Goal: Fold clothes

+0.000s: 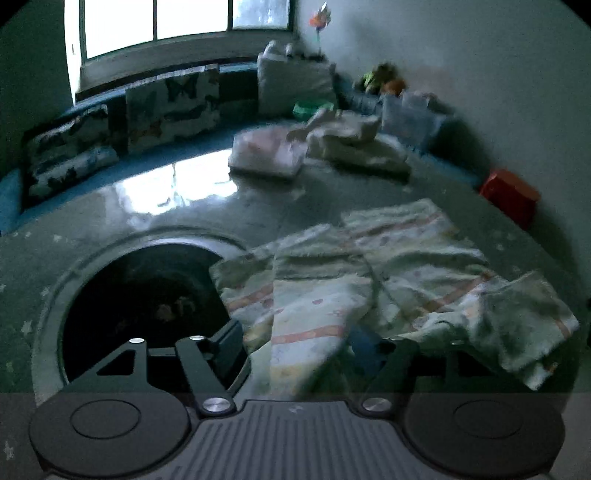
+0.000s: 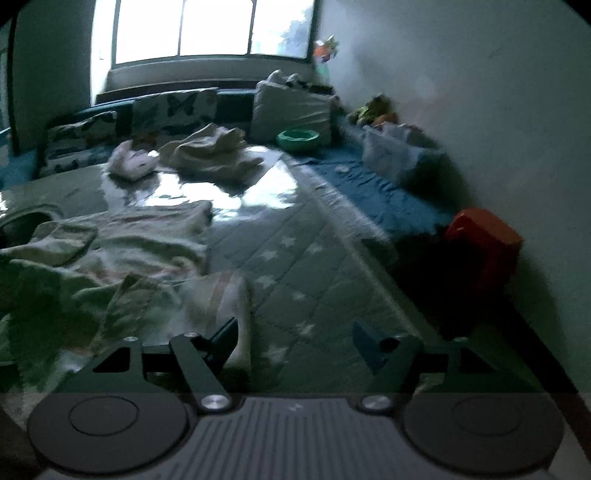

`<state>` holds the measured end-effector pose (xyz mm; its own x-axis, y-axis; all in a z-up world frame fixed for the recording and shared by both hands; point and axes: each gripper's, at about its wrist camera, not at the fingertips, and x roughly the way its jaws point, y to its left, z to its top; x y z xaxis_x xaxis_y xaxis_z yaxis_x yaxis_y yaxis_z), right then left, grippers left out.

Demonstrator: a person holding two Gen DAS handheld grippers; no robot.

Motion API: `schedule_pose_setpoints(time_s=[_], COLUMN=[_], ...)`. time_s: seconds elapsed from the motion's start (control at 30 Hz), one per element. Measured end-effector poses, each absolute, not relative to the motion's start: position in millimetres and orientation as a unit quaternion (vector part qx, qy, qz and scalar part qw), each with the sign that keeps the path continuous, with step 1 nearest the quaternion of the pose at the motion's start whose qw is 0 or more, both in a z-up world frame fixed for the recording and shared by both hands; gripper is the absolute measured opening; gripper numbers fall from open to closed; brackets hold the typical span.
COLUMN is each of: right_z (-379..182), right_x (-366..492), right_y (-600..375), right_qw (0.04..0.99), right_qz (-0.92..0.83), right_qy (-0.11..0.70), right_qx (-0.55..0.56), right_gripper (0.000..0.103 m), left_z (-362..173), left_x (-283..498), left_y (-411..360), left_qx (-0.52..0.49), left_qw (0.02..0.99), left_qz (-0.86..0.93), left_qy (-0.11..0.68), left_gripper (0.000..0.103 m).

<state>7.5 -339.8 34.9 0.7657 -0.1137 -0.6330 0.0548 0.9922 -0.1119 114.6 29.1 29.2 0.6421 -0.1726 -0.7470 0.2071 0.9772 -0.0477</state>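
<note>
1. Right now I am holding my left gripper [image 1: 295, 343] low over the striped garment [image 1: 388, 280], its fingers [image 1: 225, 339] standing apart; cloth is lying between them, but the fingers are not pressing on it.
2. That garment, pale with orange bands and small prints, is lying crumpled and partly folded on the star-patterned mat [image 1: 33, 266], one corner hanging over the edge of a dark round opening [image 1: 144, 291] in the mat.
3. My right gripper [image 2: 291, 343] is also hanging with its fingers [image 2: 364, 343] released, nothing clasped between them; only the mat [image 2: 295, 258] is showing in the gap.
4. The garment's [image 2: 122, 251] near edge is lying just beside my right gripper's left-side finger, whether touching it I cannot tell in the blur.
5. Farther back, a cream pile of clothes [image 1: 354, 144] is sitting beside a whitish-pink bundle [image 1: 266, 151] on the glossy part of the mat.
6. A green bowl [image 2: 298, 139] is resting behind the piles, near a large pale cushion [image 2: 291, 110].
7. Butterfly-print cushions [image 1: 173, 107] are lining the wall under the bright window [image 1: 155, 22].
8. A red box [image 2: 484, 240] is standing by the white wall at the right, next to the blue sheet [image 2: 369, 192], with clear plastic containers [image 2: 399, 151] farther along.
</note>
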Motion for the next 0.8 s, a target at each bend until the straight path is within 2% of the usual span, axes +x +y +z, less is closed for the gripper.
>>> schedule_pose_setpoints(time_s=[0.1,0.17,0.23,0.33,0.4,0.8], right_z=[34.8,33.5,32.3,30.8,28.8,-4.1], right_x=[6.3,6.2,8.1,16.4,24.4,85.2], right_y=[-342.8,-341.7,-337.6,-323.3,-311.3,-238.2], right_qw=[0.938,0.938,0.938,0.939,0.939,0.917], right_qz=[-0.046,-0.043,-0.033,-0.006,0.016,0.129], right_qy=[0.341,0.343,0.344,0.342,0.341,0.370], right_qx=[-0.039,-0.040,-0.039,-0.045,-0.049,-0.072], right_gripper=[0.077,0.077,0.078,0.079,0.080,0.082], left_z=[15.9,9.8,7.6,7.6,11.0,12.9], left_x=[131.5,138.2,138.2,135.5,132.3,94.7], left_y=[26.3,25.9,27.2,33.9,42.2,102.6], left_qx=[0.006,-0.005,-0.010,-0.024,-0.036,-0.071], left_qw=[0.895,0.890,0.889,0.890,0.893,0.906], left_qz=[-0.105,-0.111,-0.118,-0.123,-0.113,-0.027], left_qy=[0.433,0.442,0.442,0.439,0.433,0.416], left_gripper=[0.066,0.058,0.037,0.019,0.012,0.008])
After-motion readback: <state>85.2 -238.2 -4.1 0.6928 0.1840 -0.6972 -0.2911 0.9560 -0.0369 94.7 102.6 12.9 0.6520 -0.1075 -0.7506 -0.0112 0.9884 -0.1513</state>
